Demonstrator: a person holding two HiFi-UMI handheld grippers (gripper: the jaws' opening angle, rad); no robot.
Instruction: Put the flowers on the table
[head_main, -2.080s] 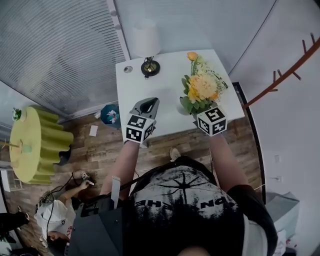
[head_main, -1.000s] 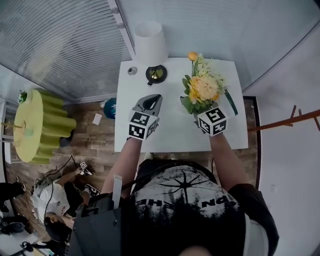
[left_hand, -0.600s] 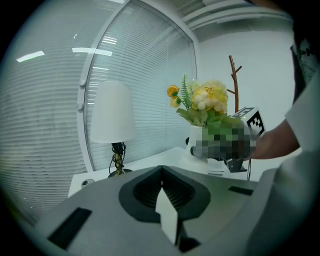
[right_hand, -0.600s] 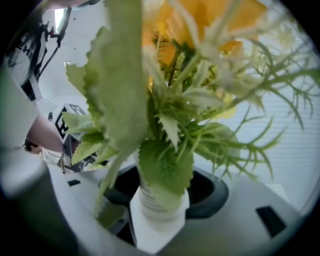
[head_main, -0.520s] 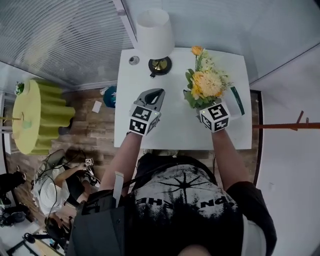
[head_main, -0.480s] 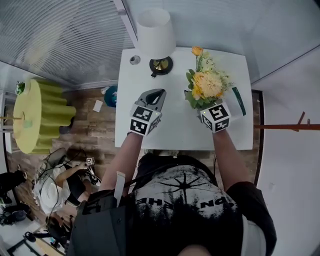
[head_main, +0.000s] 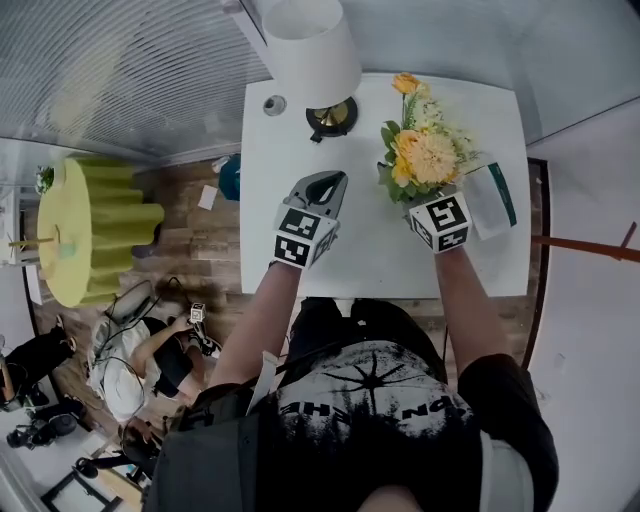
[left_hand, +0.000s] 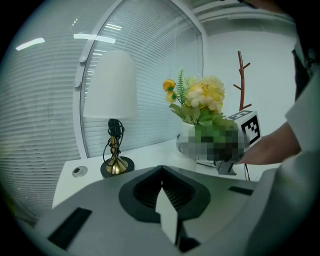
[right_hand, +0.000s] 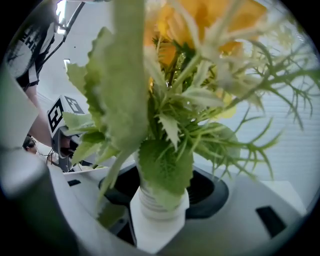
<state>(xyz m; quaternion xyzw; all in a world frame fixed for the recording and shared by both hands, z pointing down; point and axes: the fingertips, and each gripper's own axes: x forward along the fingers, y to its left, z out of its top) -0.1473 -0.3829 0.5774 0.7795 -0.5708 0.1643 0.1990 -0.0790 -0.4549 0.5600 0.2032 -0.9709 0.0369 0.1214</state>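
Flowers (head_main: 425, 152) in yellow and orange, ringed with green leaves, are standing upright in a white vase (right_hand: 156, 199), and your right tongs (right_hand: 158, 217) are pinching that vase by its ribbed neck, one jaw on each side. You are holding the bunch over the right part of the white tabletop (head_main: 375, 250), toward its far half; whether the base of the vase is touching the surface is not showing in any view. Your left tongs (head_main: 334, 180) are hovering over the middle of the tabletop with the jaws pressed together and nothing between them, pointing toward the lamp (head_main: 312, 50). That lamp, with a white shade and a brass foot, is standing at the far left of the tabletop, and a small round disc (head_main: 274, 103) is lying just beside its foot, near the corner. A flat white item (head_main: 492, 198) with a dark green edge is lying on the tabletop just right of your right tongs. Down on the wooden floor (head_main: 200, 250) at your left, a round table (head_main: 85, 225) under a yellow-green cloth is standing well apart, and a person (head_main: 140, 355) is sitting low near it.
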